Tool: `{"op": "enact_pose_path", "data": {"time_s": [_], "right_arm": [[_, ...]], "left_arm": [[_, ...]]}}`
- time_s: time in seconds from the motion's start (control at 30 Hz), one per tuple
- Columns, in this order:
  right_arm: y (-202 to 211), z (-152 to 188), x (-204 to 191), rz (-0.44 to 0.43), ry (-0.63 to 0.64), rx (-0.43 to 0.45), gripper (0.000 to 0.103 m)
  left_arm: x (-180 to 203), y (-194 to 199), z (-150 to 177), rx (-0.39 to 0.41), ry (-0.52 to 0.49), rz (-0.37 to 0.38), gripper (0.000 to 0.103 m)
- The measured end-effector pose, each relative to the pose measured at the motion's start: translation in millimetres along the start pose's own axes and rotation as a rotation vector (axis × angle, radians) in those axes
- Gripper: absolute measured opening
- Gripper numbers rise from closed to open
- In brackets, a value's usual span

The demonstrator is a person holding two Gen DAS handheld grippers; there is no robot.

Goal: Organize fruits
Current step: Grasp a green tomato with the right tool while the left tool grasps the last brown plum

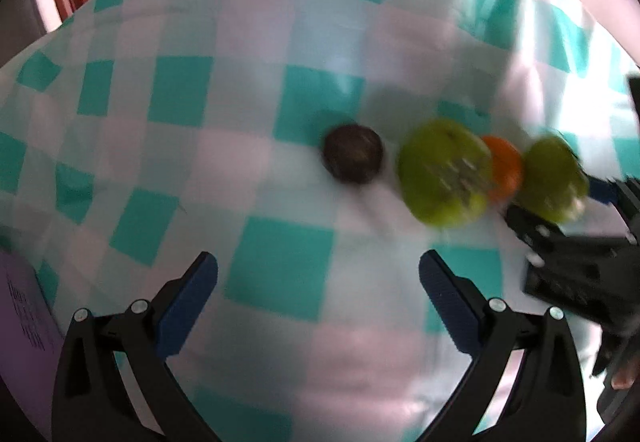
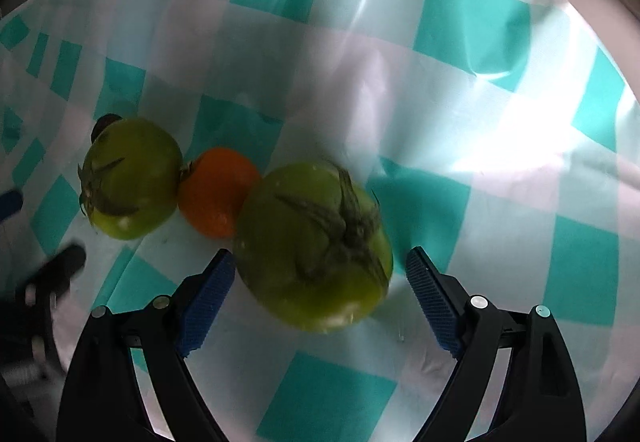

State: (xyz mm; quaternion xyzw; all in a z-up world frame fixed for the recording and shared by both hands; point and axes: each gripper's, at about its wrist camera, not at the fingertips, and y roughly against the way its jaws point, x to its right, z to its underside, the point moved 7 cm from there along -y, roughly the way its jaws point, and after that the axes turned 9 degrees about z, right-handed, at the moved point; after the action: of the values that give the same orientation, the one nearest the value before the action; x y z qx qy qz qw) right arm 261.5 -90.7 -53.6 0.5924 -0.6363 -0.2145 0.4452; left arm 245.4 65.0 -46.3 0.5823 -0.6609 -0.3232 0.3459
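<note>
**Round fruit on slick cloth: where a grab could slip**

From the left wrist, nearest the lens is the left gripper [image 1: 318,296], spread wide and empty over the checked tablecloth [image 1: 280,270]. Ahead of it lie a dark round fruit [image 1: 353,153], a green fruit [image 1: 444,177], an orange fruit [image 1: 505,166] and a second green fruit [image 1: 554,179], strung in a row toward the right. The picture is smeared, so a reach from here could land off-centre and knock the dark fruit rolling. The right gripper [image 1: 560,201] crowds the far end of the row; the two tools could collide.

From the right wrist, the right gripper [image 2: 320,282] stands released around the near green fruit [image 2: 314,246]. The left pad [image 2: 208,294] is just beside its skin and the other pad stands clear. Closing unevenly could push it into the orange fruit [image 2: 216,197], which touches it and the far green fruit [image 2: 130,177], scattering the row. The cloth looks glossy and wrinkled, so rolling seems likely.
</note>
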Motion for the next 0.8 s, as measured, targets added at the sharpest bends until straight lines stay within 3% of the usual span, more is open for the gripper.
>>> {"op": "enact_pose_path", "data": {"time_s": [0.03, 0.1, 0.13, 0.4, 0.8], "right_arm": [[-1, -1, 0, -0.008, 0.003, 0.006, 0.082], [-4, -7, 1, -0.032, -0.012, 0.016, 0.066], [-4, -8, 2, -0.047, -0.022, 0.019, 0.064], [-4, -5, 9, -0.054, -0.099, 0.041, 0.064], [3, 10, 18, -0.050, -0.151, 0.069, 0.064]], "left_arm": [[-6, -4, -5, 0.003, 0.002, -0.013, 0.101], [-16, -10, -12, 0.006, 0.005, -0.053, 0.101], [-22, -14, -17, 0.005, 0.015, -0.072, 0.100], [-16, -36, -44, -0.004, 0.014, 0.011, 0.087], [-32, -62, -77, 0.020, 0.166, 0.076, 0.089]]}}
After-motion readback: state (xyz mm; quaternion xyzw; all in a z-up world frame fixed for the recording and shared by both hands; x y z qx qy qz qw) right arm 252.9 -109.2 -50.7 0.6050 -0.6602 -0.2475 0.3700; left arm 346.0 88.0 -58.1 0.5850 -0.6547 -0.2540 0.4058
